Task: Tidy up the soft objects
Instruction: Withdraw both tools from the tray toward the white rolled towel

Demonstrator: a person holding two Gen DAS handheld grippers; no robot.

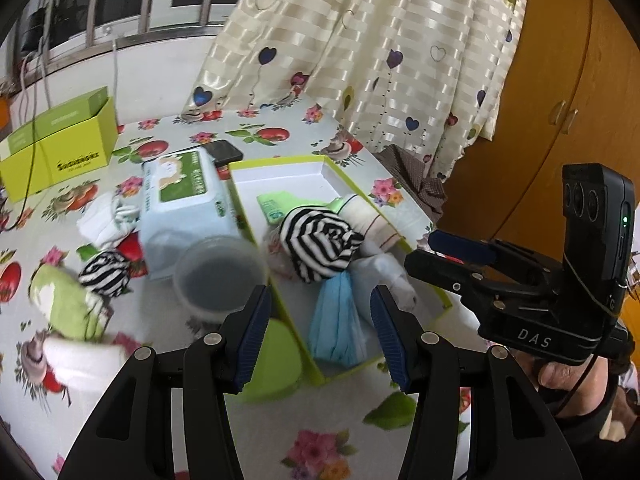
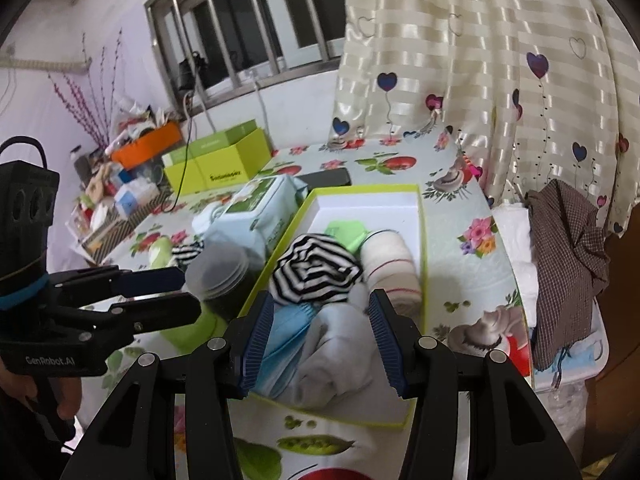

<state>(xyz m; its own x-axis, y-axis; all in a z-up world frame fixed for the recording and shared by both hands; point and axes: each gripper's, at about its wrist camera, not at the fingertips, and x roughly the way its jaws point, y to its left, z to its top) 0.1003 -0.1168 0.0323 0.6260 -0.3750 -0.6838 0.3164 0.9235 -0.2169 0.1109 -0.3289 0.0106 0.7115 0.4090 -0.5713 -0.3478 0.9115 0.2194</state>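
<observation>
A green-rimmed white box [image 1: 280, 172] [image 2: 422, 240] holds a black-and-white striped roll [image 1: 320, 244] [image 2: 316, 272], a cream roll [image 1: 368, 216] [image 2: 390, 268], a blue cloth [image 1: 336, 320] [image 2: 284, 336] and a white cloth [image 1: 384, 276] [image 2: 336, 352]. My left gripper [image 1: 320, 336] [image 2: 190, 294] hovers open over the box's near left wall, nothing between its pads. My right gripper [image 2: 320, 336] [image 1: 436, 254] is open above the box's near end, holding nothing. Left of the box lie a second striped roll [image 1: 106, 272], a green cloth [image 1: 64, 304] and a white cloth [image 1: 104, 220].
A wipes pack [image 1: 184, 200], a clear plastic cup [image 1: 218, 276] and a green lid [image 1: 276, 360] crowd the box's left side. A phone [image 1: 224, 150] and an open green carton [image 1: 56, 148] sit farther back. A curtain [image 2: 480, 80] hangs behind; the table edge runs along the right.
</observation>
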